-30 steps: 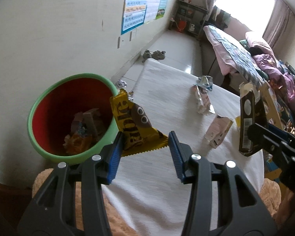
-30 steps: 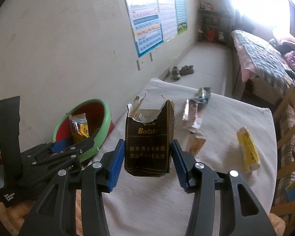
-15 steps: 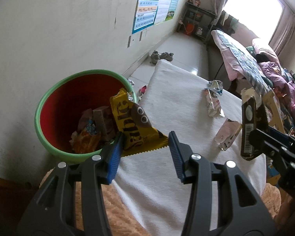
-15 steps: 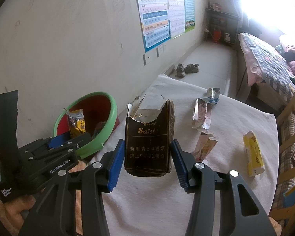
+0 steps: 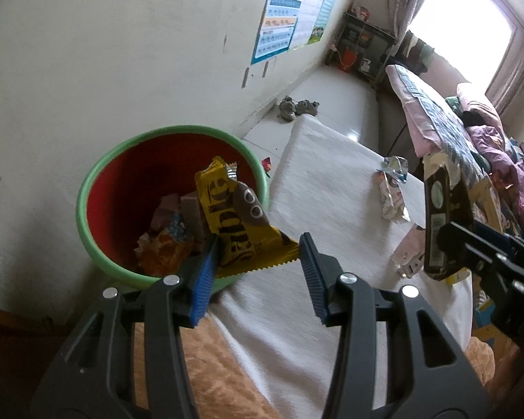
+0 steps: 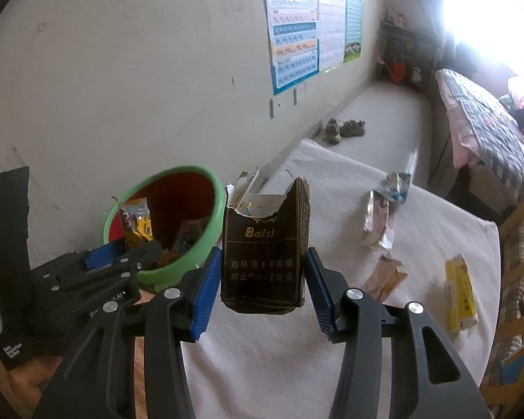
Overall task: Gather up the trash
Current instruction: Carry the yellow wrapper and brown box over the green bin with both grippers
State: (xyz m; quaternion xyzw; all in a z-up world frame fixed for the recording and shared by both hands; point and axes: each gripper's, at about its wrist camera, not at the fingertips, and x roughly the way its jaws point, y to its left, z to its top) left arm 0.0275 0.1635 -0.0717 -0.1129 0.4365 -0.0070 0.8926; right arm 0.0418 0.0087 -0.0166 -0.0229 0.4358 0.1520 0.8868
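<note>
The left gripper [image 5: 258, 255] has a yellow candy wrapper [image 5: 241, 223] pinched between its pads, dangling right over the green bin [image 5: 87, 188] by the wall. The right gripper [image 6: 262, 279] is clamped on a torn brown cigarette pack [image 6: 265, 244] above the white-covered table [image 6: 279, 349], just beside the bin.

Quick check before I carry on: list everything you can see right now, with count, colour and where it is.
bin: one, green rim, red inside, beside the table, part full of wrappers
yellow candy wrapper: one, held over the bin
torn brown carton: one, held above the table
table: one, white cloth cover
loose wrappers: three pale, one yellow, lying on the cloth
shoes: a grey pair, floor by the wall
posters: blue and green, on the wall
bed: one, checked cover, far right
left gripper: black, blue pads, shut on the candy wrapper
right gripper: same colours, shut on the carton
</note>
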